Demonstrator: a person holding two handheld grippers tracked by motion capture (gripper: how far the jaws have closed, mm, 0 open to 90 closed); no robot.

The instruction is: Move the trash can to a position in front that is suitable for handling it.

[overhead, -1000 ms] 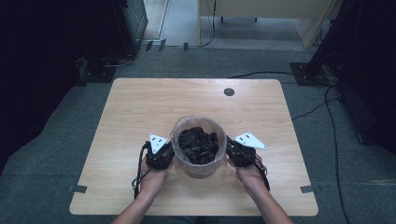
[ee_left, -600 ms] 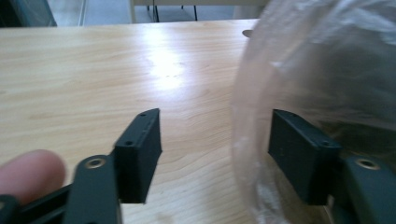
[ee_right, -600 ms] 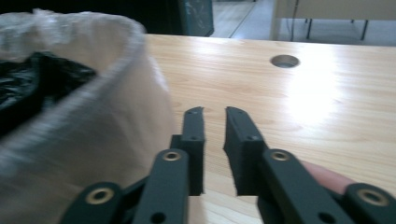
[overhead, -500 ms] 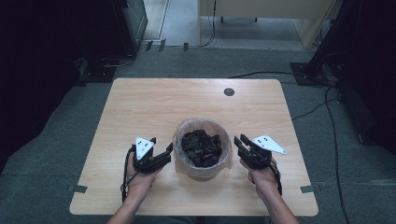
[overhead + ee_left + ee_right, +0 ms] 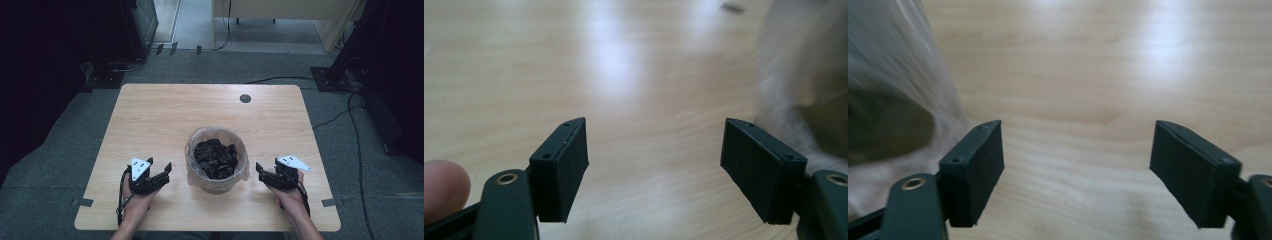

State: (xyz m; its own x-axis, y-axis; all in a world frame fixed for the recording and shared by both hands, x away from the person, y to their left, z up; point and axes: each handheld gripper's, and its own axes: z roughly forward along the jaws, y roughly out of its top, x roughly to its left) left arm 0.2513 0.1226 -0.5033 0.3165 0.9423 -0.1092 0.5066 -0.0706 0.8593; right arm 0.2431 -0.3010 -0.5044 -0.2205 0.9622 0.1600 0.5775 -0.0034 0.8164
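A round bin (image 5: 215, 184) lined with a clear plastic bag stands near the middle front of the wooden table (image 5: 165, 115), with crumpled black material (image 5: 216, 159) inside. My left gripper (image 5: 164, 172) rests low to the bin's left, apart from it. Its jaws have just been opening and nothing is between them (image 5: 654, 145); the blurred bin (image 5: 804, 75) shows at the right of its view. My right gripper (image 5: 260, 172) sits to the bin's right, also apart. Its jaws have just been opening too, around bare wood (image 5: 1078, 145), with the bin's plastic (image 5: 893, 100) at the left.
A dark round grommet (image 5: 245, 98) is set in the table near its far edge. Cables (image 5: 350, 115) run over the grey carpet to the right. Dark equipment stands at both sides of the room.
Both grippers were shut at the bin's sides. They have let go, opened, and moved outward and down toward the near edge. The bin stays in place.
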